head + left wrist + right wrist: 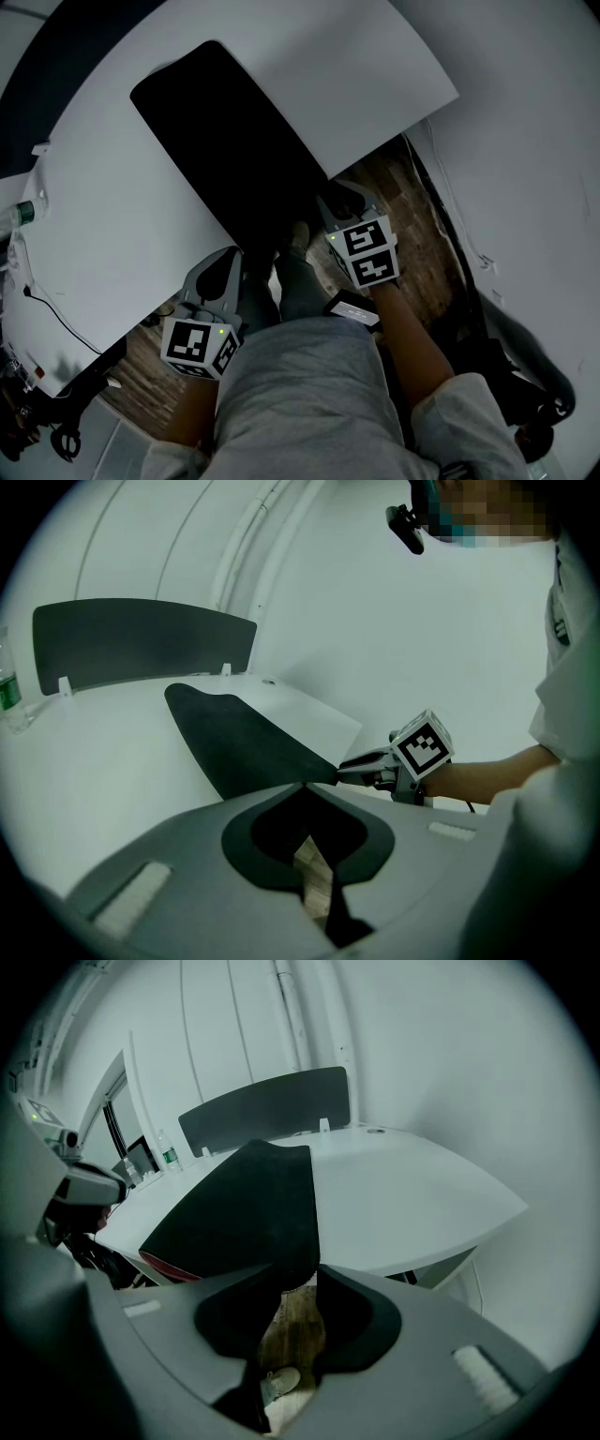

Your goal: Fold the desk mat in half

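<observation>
**Limp black mat pinched at both near corners**

A white curved bench stands against white walls over a wooden floor, with a dark partition panel along its far edge. A black desk mat is laid diagonally across the bench, from the far left to the near edge, where its near end overhangs. It is seen as a long, matte, unmarked sheet with rounded corners, flat over most of its length.

The left gripper is closed on the near left corner and the right gripper on the near right corner. The jaws of each are pinched together on the thin edge.

The mat is judged light, soft and floppy. Its near edge appears to curve down by the held corners, so sag in the middle is to be expected. Some drag on the bench is likely from the underside. The two near corners are judged the right hold, so that the near end can be carried evenly over to the far end.
</observation>
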A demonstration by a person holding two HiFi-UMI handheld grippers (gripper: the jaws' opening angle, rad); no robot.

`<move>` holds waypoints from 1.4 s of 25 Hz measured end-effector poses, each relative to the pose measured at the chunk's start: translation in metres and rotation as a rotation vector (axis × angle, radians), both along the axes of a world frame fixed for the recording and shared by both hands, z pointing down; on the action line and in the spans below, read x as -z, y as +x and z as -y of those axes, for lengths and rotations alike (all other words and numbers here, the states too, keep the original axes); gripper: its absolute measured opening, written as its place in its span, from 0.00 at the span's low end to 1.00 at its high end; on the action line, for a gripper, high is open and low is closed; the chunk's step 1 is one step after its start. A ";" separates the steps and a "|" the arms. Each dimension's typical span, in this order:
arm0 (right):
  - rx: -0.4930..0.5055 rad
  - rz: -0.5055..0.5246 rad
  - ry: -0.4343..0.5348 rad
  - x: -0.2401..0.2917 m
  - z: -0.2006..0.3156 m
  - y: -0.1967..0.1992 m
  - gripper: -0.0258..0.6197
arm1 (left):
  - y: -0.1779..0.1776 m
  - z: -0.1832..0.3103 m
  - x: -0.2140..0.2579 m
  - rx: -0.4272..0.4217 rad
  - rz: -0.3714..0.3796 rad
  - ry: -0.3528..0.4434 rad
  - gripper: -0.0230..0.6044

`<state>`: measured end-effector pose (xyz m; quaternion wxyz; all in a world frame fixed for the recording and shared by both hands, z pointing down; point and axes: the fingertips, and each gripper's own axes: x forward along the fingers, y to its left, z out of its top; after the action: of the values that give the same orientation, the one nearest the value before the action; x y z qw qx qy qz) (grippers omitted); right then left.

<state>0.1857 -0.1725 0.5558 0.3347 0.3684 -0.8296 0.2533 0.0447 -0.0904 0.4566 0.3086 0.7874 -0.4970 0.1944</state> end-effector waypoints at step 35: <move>0.074 0.146 0.262 0.193 -0.054 -0.024 0.05 | -0.048 -0.027 0.086 -0.014 -0.024 0.172 0.07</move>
<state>0.1620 -0.1187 0.3625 0.2317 0.3584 -0.8907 0.1565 -0.0037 -0.0638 0.3710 0.2444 0.8167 -0.5026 0.1434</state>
